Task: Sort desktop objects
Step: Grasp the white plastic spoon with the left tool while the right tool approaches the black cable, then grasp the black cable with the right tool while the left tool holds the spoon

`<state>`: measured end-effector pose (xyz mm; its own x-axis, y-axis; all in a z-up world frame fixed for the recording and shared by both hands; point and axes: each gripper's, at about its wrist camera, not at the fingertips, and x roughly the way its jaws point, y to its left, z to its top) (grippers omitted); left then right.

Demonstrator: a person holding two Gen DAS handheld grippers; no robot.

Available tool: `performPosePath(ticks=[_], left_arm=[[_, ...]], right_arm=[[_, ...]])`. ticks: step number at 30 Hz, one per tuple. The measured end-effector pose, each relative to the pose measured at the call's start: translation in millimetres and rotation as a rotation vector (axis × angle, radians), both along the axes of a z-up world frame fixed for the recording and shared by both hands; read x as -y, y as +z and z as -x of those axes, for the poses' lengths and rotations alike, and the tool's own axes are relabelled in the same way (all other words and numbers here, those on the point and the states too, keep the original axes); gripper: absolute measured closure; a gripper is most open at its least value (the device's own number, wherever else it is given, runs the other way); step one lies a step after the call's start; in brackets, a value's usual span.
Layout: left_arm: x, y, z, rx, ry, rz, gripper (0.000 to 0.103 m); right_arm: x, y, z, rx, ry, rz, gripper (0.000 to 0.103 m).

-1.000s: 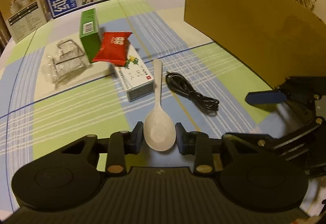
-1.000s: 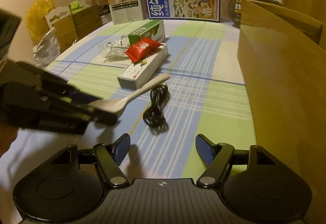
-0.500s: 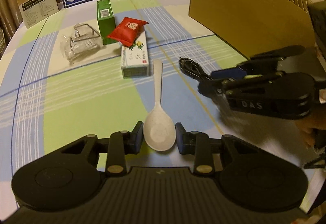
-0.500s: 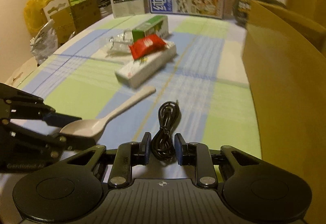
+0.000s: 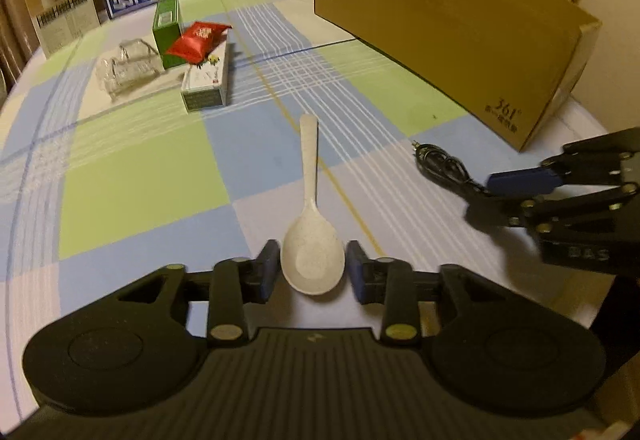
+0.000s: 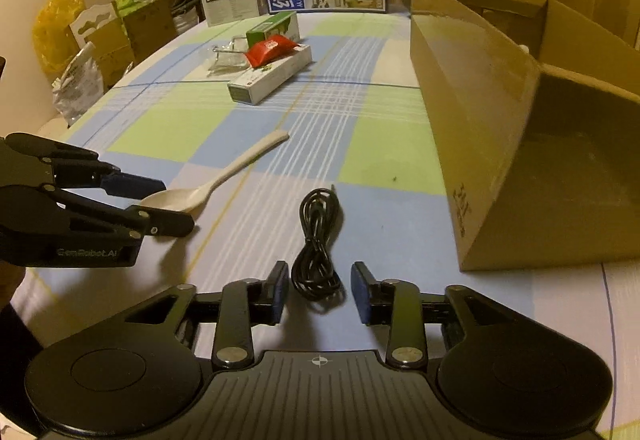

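The left gripper (image 5: 312,272) has its fingers closed on the bowl of the white spoon (image 5: 310,224), whose handle points away over the checked surface (image 5: 140,192); the right gripper (image 6: 319,292) stands with fingers parted either side of the coiled black cable (image 6: 318,240), not clearly touching it; beyond, the cardboard box (image 6: 500,128) lies on its side, and only the right wrist view sees into it, dim, contents indistinct; farther off, a red packet (image 5: 198,42) rests on two cartons.
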<state>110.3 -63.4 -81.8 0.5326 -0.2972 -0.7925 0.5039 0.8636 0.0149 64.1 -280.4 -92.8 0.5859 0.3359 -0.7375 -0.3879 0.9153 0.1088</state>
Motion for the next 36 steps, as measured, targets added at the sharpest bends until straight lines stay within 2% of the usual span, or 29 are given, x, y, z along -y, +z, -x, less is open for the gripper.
performPosePath(ticks=[4, 11, 12, 15, 24, 25, 26, 27, 36], left_arm=[[2.9, -0.4, 3.7, 0.049, -0.023, -0.042, 0.067], [1.8, -1.9, 0.2, 0.028, 0.001, -0.017, 0.067], [1.7, -2.1, -0.4, 0.024, 0.007, -0.012, 0.074], [2.6, -1.8, 0.1, 0.018, 0.027, -0.006, 0.075], [0.8, -0.6, 3.1, -0.002, 0.036, 0.02, 0.075], [0.4, -0.6, 3.4, -0.002, 0.037, 0.022, 0.075], [0.0, -0.4, 3.8, -0.003, 0.038, 0.025, 0.075], [-0.3, -0.4, 4.1, -0.004, 0.038, 0.027, 0.075], [-0.2, 4.4, 5.3, 0.0, 0.04, 0.045, 0.075]], right_arm=[[1.6, 4.0, -2.7, 0.02, -0.01, -0.016, 0.067], [-4.2, 0.6, -10.4, 0.031, -0.005, -0.018, 0.067], [-5.3, -0.1, -11.9, 0.033, -0.004, -0.015, 0.067], [-9.9, -1.3, -17.3, 0.039, -0.001, -0.01, 0.067], [-29.1, -10.4, -23.8, 0.069, 0.039, 0.075, 0.067], [-29.1, -10.5, -24.0, 0.066, 0.031, 0.074, 0.069], [-29.1, -10.3, -23.7, 0.066, 0.023, 0.075, 0.079], [-29.1, -9.8, -23.3, 0.066, 0.019, 0.081, 0.084], [-25.2, 4.3, -15.8, 0.068, -0.009, 0.062, 0.085]])
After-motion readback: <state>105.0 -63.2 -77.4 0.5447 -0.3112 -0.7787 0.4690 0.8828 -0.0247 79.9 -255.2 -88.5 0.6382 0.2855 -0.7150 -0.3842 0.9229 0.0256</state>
